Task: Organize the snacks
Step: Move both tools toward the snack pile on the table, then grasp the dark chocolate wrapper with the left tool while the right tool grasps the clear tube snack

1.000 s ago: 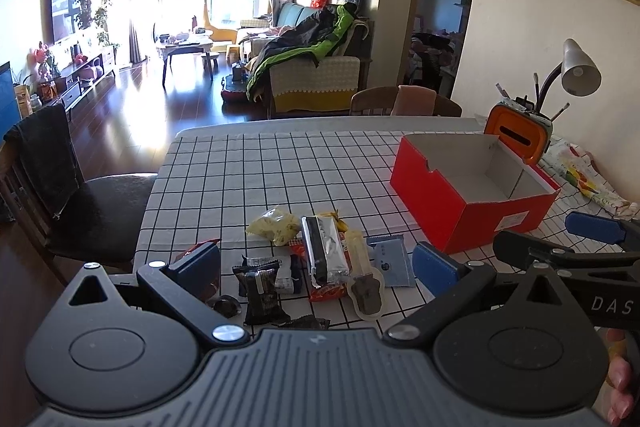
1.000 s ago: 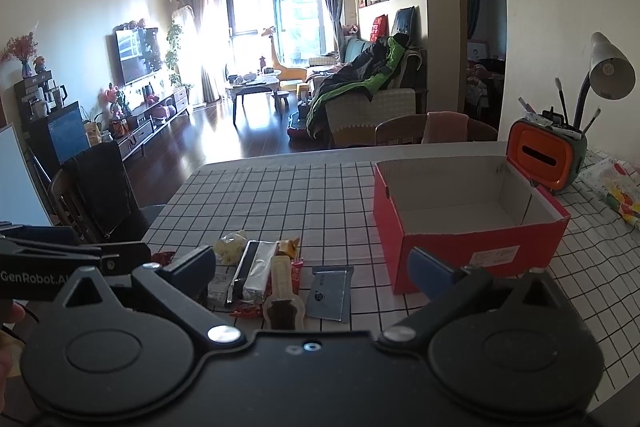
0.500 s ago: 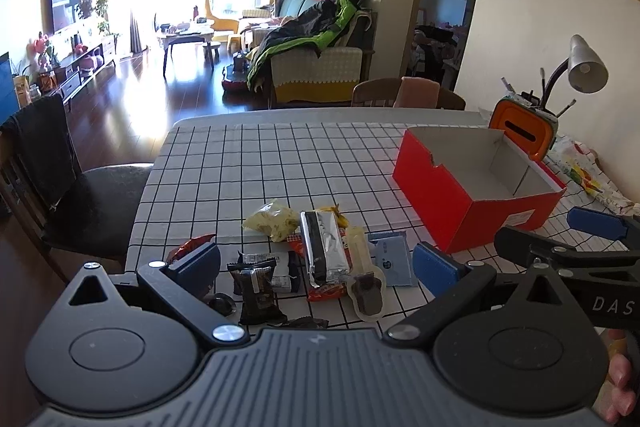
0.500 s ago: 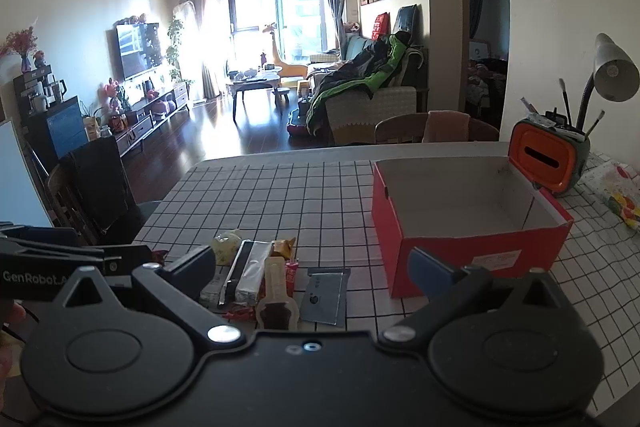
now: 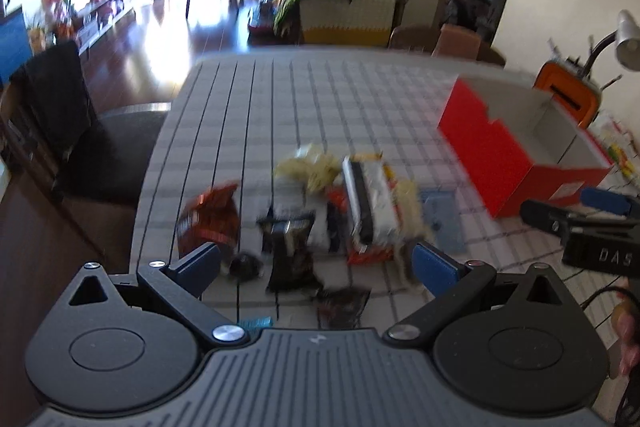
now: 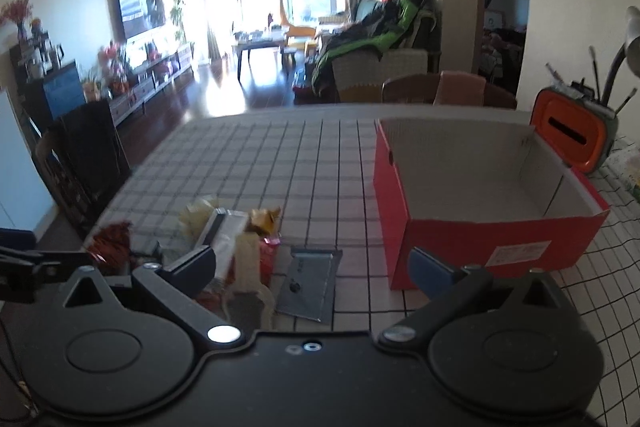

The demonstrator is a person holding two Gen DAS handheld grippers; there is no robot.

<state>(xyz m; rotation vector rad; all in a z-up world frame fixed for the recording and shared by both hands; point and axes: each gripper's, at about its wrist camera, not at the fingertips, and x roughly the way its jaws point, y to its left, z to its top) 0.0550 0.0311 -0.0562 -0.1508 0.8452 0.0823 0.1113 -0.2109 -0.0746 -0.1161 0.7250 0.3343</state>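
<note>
Red cardboard box sits open and empty on the checked tabletop, right of the snack pile, well apart from it. Both grippers empty, fingers spread wide. Left gripper hovers just short of the pile; black packet lies between its fingers, slightly fwd of the tips, red bag near the left finger. Right gripper has the grey flat sachet between its fingers; box corner is close to its right finger. Risks: packets overlap, so closing may pinch two or drag neighbours; left view is blurred, so alignment is uncertain; thin sachet may slip; right finger could nudge the box.
</note>
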